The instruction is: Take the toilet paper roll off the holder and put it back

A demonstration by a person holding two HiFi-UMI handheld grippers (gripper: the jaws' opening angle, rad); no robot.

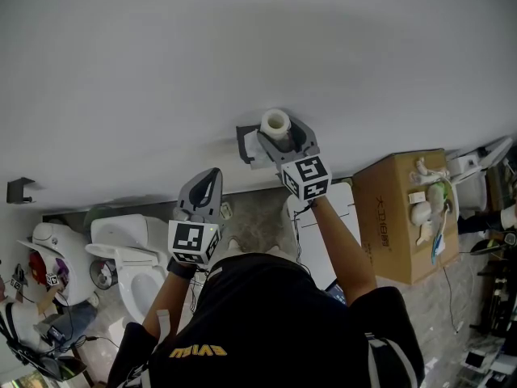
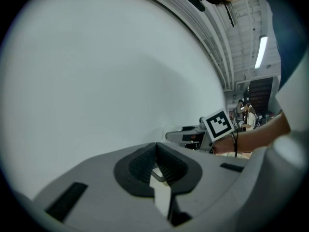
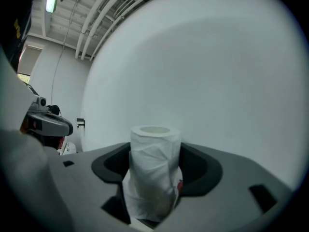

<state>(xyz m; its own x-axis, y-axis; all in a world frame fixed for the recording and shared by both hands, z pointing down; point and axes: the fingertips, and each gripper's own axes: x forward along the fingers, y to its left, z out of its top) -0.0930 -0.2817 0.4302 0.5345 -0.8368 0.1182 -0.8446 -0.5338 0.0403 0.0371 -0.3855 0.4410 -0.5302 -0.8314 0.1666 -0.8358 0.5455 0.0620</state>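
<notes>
The right gripper (image 3: 153, 175) clamped the upright toilet paper roll (image 3: 154, 149) by the wall, the left gripper (image 2: 156, 153) had its jaws together and empty, and the cardboard box (image 1: 389, 233) bore small whitish items.

The right gripper (image 3: 155, 154) holds a toilet paper roll (image 3: 154, 170) upright, its dark fingers (image 3: 199, 168) pressing on either side of it. The roll's open core faces up, and its outer paper is creased and loose toward the bottom. A plain white wall (image 3: 203, 66) fills the background. At the far left the left gripper (image 3: 47, 123) shows, with a small dark bracket (image 3: 80, 123) on the wall beyond it. A ceiling light (image 3: 50, 0) glows at top left.
</notes>
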